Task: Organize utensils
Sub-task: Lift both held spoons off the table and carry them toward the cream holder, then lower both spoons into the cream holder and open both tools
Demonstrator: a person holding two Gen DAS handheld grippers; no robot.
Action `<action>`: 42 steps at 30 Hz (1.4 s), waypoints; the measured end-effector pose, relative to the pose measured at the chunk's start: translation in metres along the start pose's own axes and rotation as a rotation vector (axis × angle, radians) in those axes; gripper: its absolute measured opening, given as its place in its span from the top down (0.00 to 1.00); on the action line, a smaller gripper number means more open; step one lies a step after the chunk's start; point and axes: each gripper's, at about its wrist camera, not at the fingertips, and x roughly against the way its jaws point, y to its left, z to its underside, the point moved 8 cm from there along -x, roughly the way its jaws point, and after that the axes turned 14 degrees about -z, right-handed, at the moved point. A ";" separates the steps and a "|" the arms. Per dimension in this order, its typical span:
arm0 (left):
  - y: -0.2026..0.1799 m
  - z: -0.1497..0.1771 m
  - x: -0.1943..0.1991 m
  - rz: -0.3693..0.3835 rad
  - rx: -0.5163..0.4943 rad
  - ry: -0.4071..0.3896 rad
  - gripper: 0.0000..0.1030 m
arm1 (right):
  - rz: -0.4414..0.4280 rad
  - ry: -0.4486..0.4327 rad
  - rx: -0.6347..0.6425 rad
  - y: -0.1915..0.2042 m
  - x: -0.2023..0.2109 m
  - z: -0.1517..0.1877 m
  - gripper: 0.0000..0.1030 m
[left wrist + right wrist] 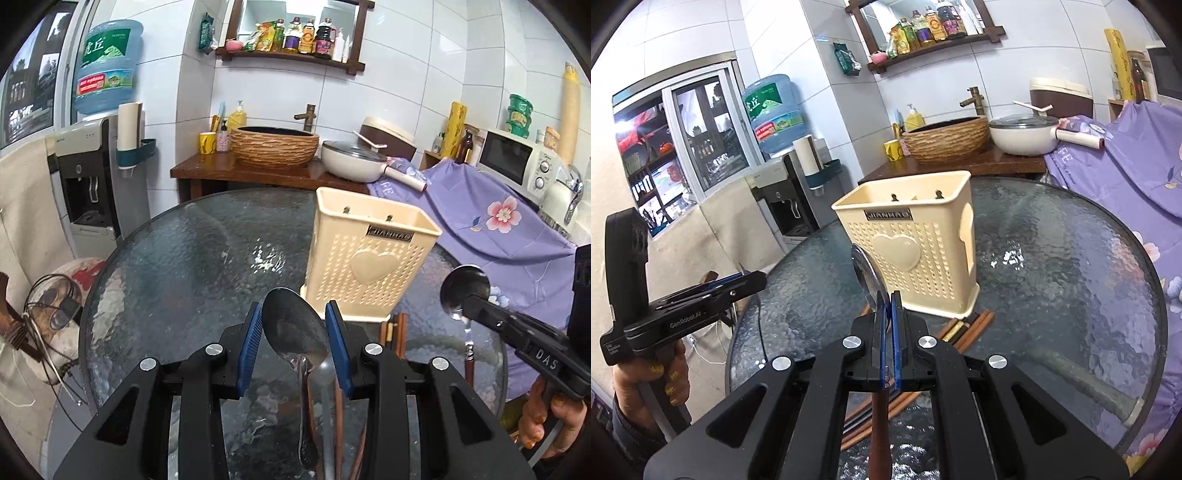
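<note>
- In the left wrist view, the left gripper (pixel 294 328) fills the lower centre of the frame with its blue pads (pixel 250 345) spread apart; a steel spoon (pixel 295 328) sits between them, bowl up the frame and handle running down to the bottom edge. Whether the pads touch it cannot be told.
- In the right wrist view, the right gripper (pixel 888 306) at lower centre is clamped on a wooden-handled spoon (pixel 866 271), held edge-on, bowl above the fingertips, brown handle running down behind the jaws.
- The same spoon's round bowl shows at the right of the left view, pinched in the black fingers.
- The cream utensil holder (pixel 916 251) stands upright on the glass table (pixel 1071 280) at mid-frame, just beyond both grippers; its heart-embossed perforated face is turned toward the cameras.
- Brown chopsticks (pixel 971 326) lie flat on the glass at the holder's base, lower centre.
- A purple floral cloth (pixel 1137 155) drapes at the right edge.
</note>
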 end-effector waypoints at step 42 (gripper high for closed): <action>-0.054 -0.127 -0.060 0.066 0.038 -0.255 0.67 | 0.196 -0.201 0.212 -0.039 -0.060 -0.128 0.97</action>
